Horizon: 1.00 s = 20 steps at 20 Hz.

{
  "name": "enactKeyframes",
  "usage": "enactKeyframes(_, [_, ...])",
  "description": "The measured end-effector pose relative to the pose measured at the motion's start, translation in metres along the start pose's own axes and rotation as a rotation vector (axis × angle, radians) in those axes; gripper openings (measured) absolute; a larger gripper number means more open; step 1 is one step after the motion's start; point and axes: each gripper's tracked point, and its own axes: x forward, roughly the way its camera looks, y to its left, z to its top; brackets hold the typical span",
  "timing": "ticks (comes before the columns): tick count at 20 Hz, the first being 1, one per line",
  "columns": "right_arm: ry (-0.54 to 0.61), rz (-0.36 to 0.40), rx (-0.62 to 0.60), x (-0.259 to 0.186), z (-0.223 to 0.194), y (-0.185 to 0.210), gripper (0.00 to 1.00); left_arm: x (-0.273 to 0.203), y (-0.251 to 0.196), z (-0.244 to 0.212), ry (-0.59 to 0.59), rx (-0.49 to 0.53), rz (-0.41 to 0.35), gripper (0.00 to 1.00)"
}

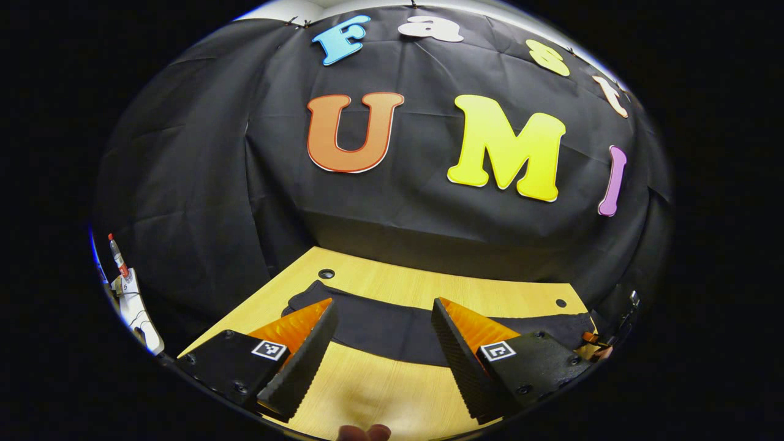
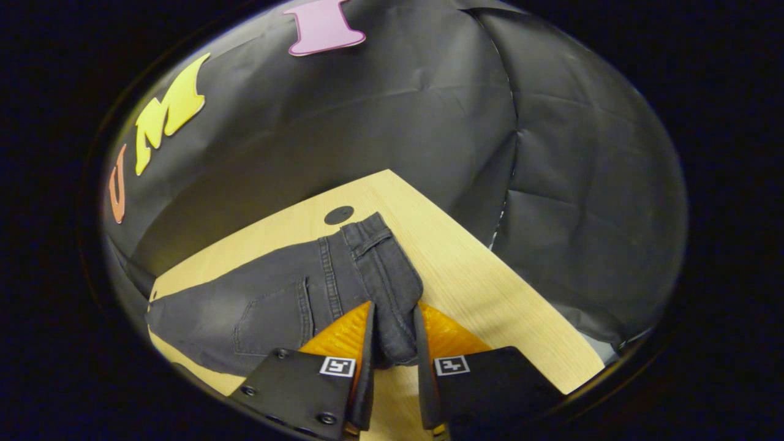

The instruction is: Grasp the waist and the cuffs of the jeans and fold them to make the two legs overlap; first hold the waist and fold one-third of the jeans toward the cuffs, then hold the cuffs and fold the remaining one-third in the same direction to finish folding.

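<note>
Two hand-held grippers are shown: right hand-held gripper point(image 2: 393, 334) straddling the jeans point(image 2: 275, 294) waist at lower centre, apparently closing; left hand-held gripper point(image 1: 384, 343) wide open, empty, so a cuff grasp seems due.

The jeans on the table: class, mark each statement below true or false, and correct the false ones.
1. The right gripper has its fingers closed on the waist end of the jeans. True.
2. The left gripper grips the jeans. False: its fingers stand wide apart with nothing between them, short of the cloth.
3. The jeans lie on a light wooden table. True.
4. The jeans are bright blue. False: they are dark grey, almost black.
5. In the right gripper view a back pocket shows on the jeans. True.
</note>
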Motion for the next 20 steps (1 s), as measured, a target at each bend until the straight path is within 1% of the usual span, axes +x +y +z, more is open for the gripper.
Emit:
enactKeyframes(1, [-0.007, -0.019, -0.015, 0.003, 0.002, -0.001, 0.22, 0.0, 0.003, -0.001, -0.002, -0.003, 0.003, 0.99])
enactKeyframes(3, [0.01, -0.049, -0.037, -0.005, 0.006, 0.002, 0.01, -0.003, 0.011, 0.001, -0.01, -0.007, 0.007, 0.99])
enactKeyframes(5, [0.011, -0.059, -0.032, -0.014, 0.015, 0.007, 0.01, -0.005, 0.019, 0.002, -0.018, -0.004, 0.011, 0.98])
enactKeyframes(7, [-0.012, -0.05, -0.027, -0.033, 0.029, 0.017, 0.01, -0.007, 0.031, 0.005, -0.034, -0.003, 0.02, 0.98])
enactKeyframes(9, [-0.045, -0.03, -0.043, -0.064, 0.049, 0.036, 0.0, -0.008, 0.043, 0.002, -0.041, -0.019, 0.027, 0.99])
enactKeyframes(11, [-0.081, -0.005, -0.053, -0.093, 0.072, 0.067, 0.01, -0.008, 0.057, 0.0, -0.04, -0.039, 0.037, 0.98])
enactKeyframes(13, [-0.118, 0.028, -0.085, -0.117, 0.091, 0.105, 0.0, -0.009, 0.07, -0.003, -0.041, -0.056, 0.042, 0.99])
enactKeyframes(16, [-0.167, 0.094, -0.134, -0.16, 0.111, 0.181, 0.01, -0.009, 0.096, -0.01, -0.042, -0.074, 0.052, 0.99])
enactKeyframes(19, [-0.194, 0.158, -0.147, -0.198, 0.112, 0.27, 0.01, -0.012, 0.122, -0.019, -0.033, -0.099, 0.059, 0.99])
enactKeyframes(20, [-0.195, 0.186, -0.152, -0.207, 0.106, 0.301, 0.05, -0.012, 0.132, -0.022, -0.027, -0.109, 0.065, 0.99])
